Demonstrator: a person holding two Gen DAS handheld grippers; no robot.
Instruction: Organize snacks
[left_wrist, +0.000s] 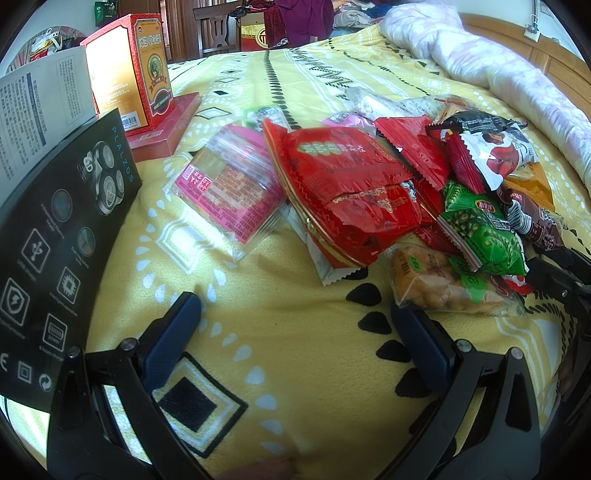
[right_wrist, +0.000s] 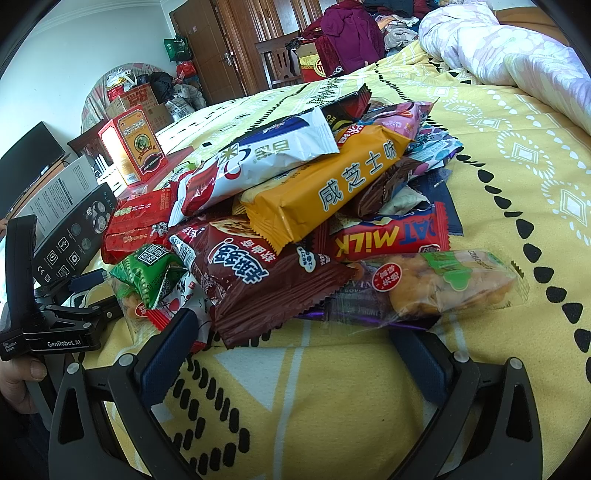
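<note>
A heap of snack packets lies on a yellow patterned blanket (left_wrist: 288, 332). In the left wrist view a big red packet (left_wrist: 347, 184) overlaps a clear pink-labelled one (left_wrist: 232, 188), with a green packet (left_wrist: 484, 232) and a clear bag of fried snacks (left_wrist: 439, 280) at the right. My left gripper (left_wrist: 295, 314) is open just short of the heap, holding nothing. In the right wrist view an orange packet (right_wrist: 321, 188), a white one (right_wrist: 266, 155), a brown one (right_wrist: 258, 273) and a fried-snack bag (right_wrist: 443, 284) face my open right gripper (right_wrist: 291, 332).
A black shaver box (left_wrist: 62, 236) leans at the left, a white box (left_wrist: 40, 99) behind it, and a red-and-gold box (left_wrist: 136, 70) stands on a flat red box (left_wrist: 166, 125). A rolled pale quilt (left_wrist: 498, 70) lies at the far right. The other handheld gripper (right_wrist: 48, 321) sits at left.
</note>
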